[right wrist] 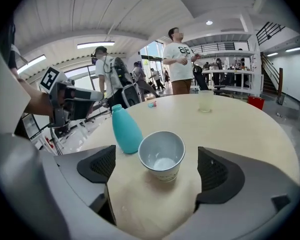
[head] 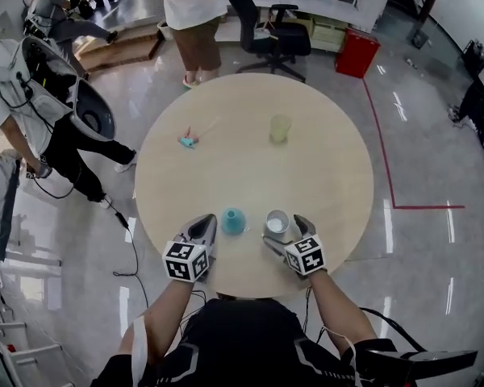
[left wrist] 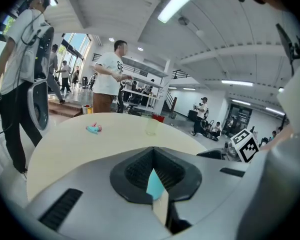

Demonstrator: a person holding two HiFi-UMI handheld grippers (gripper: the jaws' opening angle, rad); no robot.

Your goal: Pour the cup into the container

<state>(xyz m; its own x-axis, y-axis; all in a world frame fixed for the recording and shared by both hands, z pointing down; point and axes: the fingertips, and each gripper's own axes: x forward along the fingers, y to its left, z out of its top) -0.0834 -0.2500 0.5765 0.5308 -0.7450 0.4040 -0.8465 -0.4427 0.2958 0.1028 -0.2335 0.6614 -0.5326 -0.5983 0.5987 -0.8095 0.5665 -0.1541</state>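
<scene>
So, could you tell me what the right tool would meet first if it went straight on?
Probably the paper cup, standing untouched between the open jaws of the right tool; the teal bottle sits left of that line.

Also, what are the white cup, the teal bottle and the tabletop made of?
White cup: likely paper, matte, going by the thin rim and faint print low on the outer wall.
Teal bottle: looks like plastic, opaque and smooth with a soft sheen; silicone can't be ruled out.
Tabletop: pale beige, probably laminate or painted board, with an even matte surface and no visible grain.
</scene>
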